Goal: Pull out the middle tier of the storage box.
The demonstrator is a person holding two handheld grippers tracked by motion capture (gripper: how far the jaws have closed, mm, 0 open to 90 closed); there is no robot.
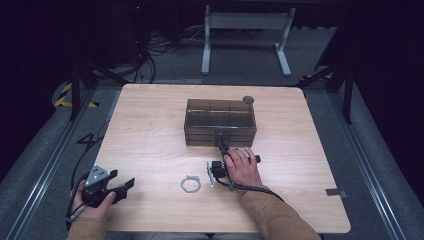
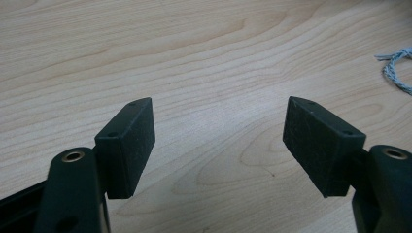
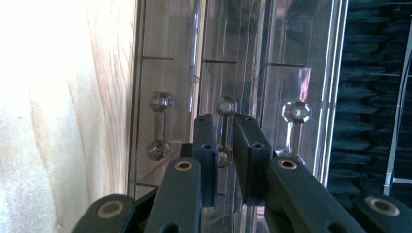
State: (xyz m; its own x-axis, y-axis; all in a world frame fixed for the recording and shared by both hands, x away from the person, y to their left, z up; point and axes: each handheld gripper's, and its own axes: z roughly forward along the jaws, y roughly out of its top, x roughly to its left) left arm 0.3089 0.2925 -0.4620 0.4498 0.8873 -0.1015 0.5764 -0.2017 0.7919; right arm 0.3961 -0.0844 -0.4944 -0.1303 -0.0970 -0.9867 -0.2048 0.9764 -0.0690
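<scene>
From above, the right gripper reaches the clear drawer box at mid-table, the left gripper's own view shows jaws wide apart over bare wood, and the right gripper's view shows jaws clamped on the middle handle.

- I count 1 clear drawer box w/ 3 handles
- 1 metal ring
- 1 grey disc
- 2 grippers, left & right
</scene>
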